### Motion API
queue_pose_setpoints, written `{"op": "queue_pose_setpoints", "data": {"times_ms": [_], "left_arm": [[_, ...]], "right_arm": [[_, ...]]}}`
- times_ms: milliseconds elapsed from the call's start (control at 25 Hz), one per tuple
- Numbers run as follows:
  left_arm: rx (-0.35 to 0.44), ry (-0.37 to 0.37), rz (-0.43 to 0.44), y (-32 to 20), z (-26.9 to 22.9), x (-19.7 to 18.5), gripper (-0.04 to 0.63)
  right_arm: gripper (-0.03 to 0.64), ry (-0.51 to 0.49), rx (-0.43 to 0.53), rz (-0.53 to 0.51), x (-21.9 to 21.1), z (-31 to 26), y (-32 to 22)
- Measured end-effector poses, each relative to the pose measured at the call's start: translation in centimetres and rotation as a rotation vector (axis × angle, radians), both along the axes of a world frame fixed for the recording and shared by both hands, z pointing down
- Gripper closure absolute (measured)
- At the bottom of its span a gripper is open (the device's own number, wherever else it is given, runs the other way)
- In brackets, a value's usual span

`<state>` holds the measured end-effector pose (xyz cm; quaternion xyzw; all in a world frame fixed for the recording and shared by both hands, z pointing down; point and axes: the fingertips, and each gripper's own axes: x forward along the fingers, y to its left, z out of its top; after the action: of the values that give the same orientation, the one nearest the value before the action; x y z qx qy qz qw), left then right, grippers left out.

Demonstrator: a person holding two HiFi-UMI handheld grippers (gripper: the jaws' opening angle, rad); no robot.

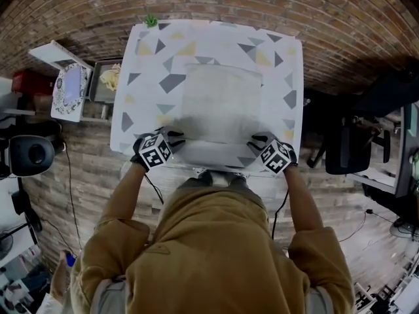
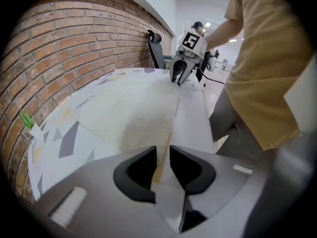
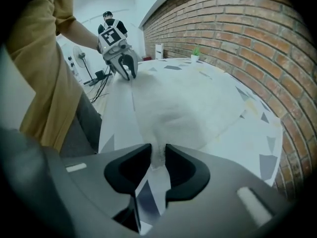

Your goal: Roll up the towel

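A pale towel point(image 1: 221, 103) lies flat on a table covered with a white cloth with grey and yellow triangles point(image 1: 147, 70). My left gripper point(image 1: 174, 139) is at the towel's near left corner and my right gripper point(image 1: 258, 140) at its near right corner. In the left gripper view the jaws point(image 2: 163, 155) are shut on the towel's point(image 2: 133, 108) near edge, and the right gripper point(image 2: 179, 76) shows across the table. In the right gripper view the jaws point(image 3: 158, 152) pinch a bunched bit of the towel point(image 3: 183, 108), with the left gripper point(image 3: 125, 69) beyond.
A small green plant point(image 1: 150, 20) stands at the table's far left edge by the brick wall. A low shelf with a tray and oddments point(image 1: 85, 84) stands left of the table. A black office chair point(image 1: 353, 142) is on the right. My body is against the near edge.
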<state>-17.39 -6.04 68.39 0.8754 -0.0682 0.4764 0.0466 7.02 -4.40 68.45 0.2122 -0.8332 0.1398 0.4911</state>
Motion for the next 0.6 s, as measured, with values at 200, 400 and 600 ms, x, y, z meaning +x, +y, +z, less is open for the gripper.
{"op": "queue_pose_setpoints", "data": {"times_ms": [200, 400, 600], "left_arm": [[0.018, -0.005, -0.028, -0.6, 0.1, 0.0, 0.485], [0.051, -0.007, -0.048, -0.5, 0.0, 0.1, 0.517], [0.076, 0.032, -0.082, -0.3, -1.1, 0.1, 0.528]], "right_arm": [[0.534, 0.031, 0.041, -0.025, -0.3, -0.1, 0.1], [0.581, 0.029, 0.071, 0.009, -0.3, -0.3, 0.4], [0.586, 0.034, 0.112, 0.011, -0.2, -1.3, 0.3]]}}
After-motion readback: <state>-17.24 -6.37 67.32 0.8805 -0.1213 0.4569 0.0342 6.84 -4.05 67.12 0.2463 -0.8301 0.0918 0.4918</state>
